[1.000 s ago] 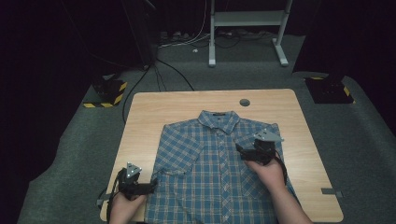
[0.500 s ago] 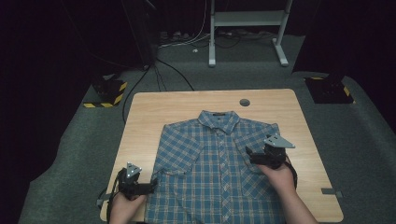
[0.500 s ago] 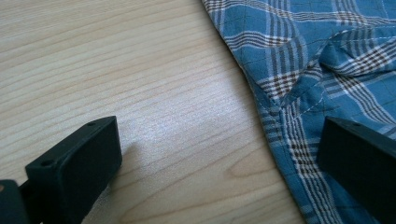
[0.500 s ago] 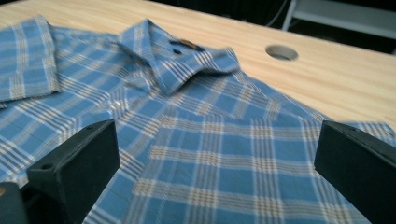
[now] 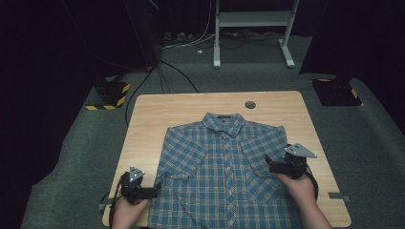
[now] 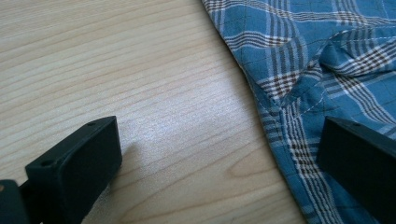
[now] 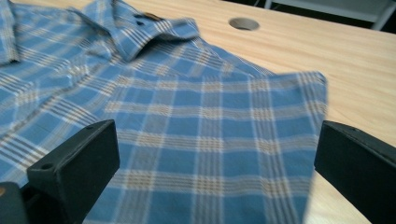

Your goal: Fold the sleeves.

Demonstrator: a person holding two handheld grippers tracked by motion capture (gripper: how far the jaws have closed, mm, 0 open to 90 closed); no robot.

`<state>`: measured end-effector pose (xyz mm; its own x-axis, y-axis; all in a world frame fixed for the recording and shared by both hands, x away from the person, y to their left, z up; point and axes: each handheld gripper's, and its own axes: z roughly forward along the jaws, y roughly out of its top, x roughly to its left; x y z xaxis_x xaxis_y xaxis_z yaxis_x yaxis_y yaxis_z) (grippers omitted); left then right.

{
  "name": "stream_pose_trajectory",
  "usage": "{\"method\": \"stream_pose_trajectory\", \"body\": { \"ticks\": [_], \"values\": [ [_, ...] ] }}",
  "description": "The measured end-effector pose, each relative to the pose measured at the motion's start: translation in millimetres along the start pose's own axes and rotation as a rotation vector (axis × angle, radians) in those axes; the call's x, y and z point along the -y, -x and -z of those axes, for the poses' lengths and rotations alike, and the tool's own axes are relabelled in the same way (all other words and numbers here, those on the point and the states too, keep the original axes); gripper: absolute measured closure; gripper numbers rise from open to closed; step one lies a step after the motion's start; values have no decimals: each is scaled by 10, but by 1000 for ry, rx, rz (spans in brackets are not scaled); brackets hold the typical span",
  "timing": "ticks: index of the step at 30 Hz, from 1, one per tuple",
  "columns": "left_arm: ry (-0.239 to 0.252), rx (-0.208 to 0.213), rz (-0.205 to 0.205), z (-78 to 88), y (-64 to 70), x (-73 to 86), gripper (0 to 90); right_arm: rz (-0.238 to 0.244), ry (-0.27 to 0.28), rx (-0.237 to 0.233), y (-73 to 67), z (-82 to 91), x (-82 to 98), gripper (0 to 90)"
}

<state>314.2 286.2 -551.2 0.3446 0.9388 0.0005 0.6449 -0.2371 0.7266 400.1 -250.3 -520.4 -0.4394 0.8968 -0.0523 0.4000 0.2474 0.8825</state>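
Inspection of my station: a blue plaid shirt (image 5: 224, 171) lies flat, front up and buttoned, on the wooden tabletop (image 5: 153, 119), collar (image 5: 224, 119) toward 12 o'clock and hem toward 6 o'clock at the near edge.

My left tongs (image 5: 155, 190) sit at about 8 o'clock of the shirt, beside its folded sleeve edge. In the left gripper view the jaws are spread wide, one over bare wood, the other over the plaid hem; nothing is pinched between them.

My right tongs (image 5: 268, 163) rest at about 3 o'clock, over the shirt's side panel near the chest pocket (image 5: 260, 183). In the right gripper view the jaws are likewise spread, with fabric lying between them, ungripped; the folded sleeve's edge (image 7: 313, 140) runs just inside one jaw.

A round cable hole (image 5: 250, 104) lies at 12 o'clock, beyond the collar.
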Motion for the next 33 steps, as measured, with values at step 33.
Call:
{"method": "stream_pose_trajectory", "body": {
  "ticks": [33],
  "values": [
    [0,7,-7,-12,-2,-11,2,-85,-173,76,394,625,615,17]
  ]
}}
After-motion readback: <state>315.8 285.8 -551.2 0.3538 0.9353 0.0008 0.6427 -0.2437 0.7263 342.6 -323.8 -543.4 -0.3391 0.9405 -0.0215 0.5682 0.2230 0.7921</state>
